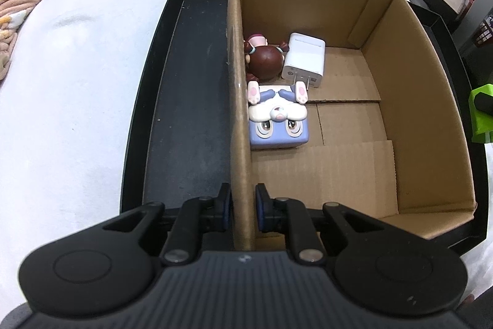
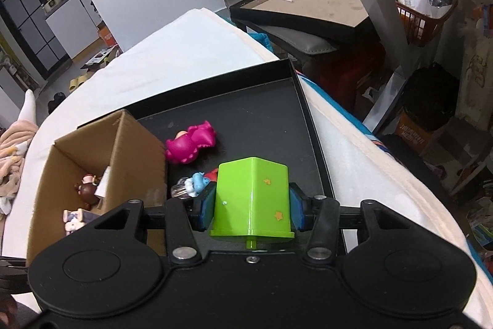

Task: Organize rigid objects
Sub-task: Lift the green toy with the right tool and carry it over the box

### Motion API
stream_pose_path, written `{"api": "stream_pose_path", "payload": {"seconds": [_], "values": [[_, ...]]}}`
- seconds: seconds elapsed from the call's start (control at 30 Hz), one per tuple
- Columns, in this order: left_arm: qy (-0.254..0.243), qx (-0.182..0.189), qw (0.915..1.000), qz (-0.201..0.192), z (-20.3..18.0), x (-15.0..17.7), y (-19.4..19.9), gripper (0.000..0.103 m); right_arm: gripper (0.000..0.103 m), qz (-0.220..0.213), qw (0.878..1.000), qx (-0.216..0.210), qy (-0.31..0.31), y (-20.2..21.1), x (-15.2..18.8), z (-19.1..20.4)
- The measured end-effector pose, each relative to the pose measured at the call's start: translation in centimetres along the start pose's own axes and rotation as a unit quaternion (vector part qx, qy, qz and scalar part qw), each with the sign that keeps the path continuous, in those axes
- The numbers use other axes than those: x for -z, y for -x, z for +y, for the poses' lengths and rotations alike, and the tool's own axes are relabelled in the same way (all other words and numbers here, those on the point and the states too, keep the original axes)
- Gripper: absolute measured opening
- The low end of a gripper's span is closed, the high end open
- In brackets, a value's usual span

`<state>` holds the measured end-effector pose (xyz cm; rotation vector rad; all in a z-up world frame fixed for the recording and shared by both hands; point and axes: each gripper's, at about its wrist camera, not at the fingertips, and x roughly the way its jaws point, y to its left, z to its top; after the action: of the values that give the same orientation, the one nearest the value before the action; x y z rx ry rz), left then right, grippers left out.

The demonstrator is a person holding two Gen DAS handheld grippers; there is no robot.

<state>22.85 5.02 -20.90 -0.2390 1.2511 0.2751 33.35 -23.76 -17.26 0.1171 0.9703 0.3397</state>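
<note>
Low in the left wrist view, the left gripper (image 1: 242, 210) straddles the near wall of the cardboard box (image 1: 431, 125). One blue pad sits on each side of the wall, and they look pressed to it, though the actual contact is hard to make out.

Further up the frame, inside the box and against that same wall, lies a blue block toy with a rabbit face (image 1: 277, 119). Beyond it are a brown-haired doll (image 1: 265, 59) and a white plug adapter (image 1: 303, 60), close together. The doll's face is turned away and partly hidden by the wall.

The box stands in a black tray (image 1: 185, 82) on a white sheet (image 1: 77, 67).

In the right wrist view, the right gripper (image 2: 252, 202) clamps a green plastic cup-like piece (image 2: 252, 196) at lower centre. The piece is squeezed between the blue pads and held above the tray. At the right edge of the left view only a cut-off green sliver shows.

Just behind the green piece, a small blue figure (image 2: 197, 181) and something clear are half hidden, and I cannot tell what they are. Further back a magenta toy (image 2: 191, 144) lies on the tray floor beside the box's outer wall.
</note>
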Motion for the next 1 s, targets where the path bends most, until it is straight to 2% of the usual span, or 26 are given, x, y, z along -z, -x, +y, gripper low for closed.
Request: {"api": "stream_pose_path", "payload": {"seconds": [0.53, 1.0], "values": [[0.017, 0.036, 0.9992, -0.002, 0.9, 0.6, 0.1, 0.016, 0.047, -0.032, 0.999, -0.002, 0.041, 3.6, -2.3, 4.9], [0.030, 0.061, 0.9977, -0.003, 2.3, 0.4, 0.0, 0.016, 0.047, -0.035, 0.996, -0.014, 0.087, 3.1, -3.5, 10.8]]}}
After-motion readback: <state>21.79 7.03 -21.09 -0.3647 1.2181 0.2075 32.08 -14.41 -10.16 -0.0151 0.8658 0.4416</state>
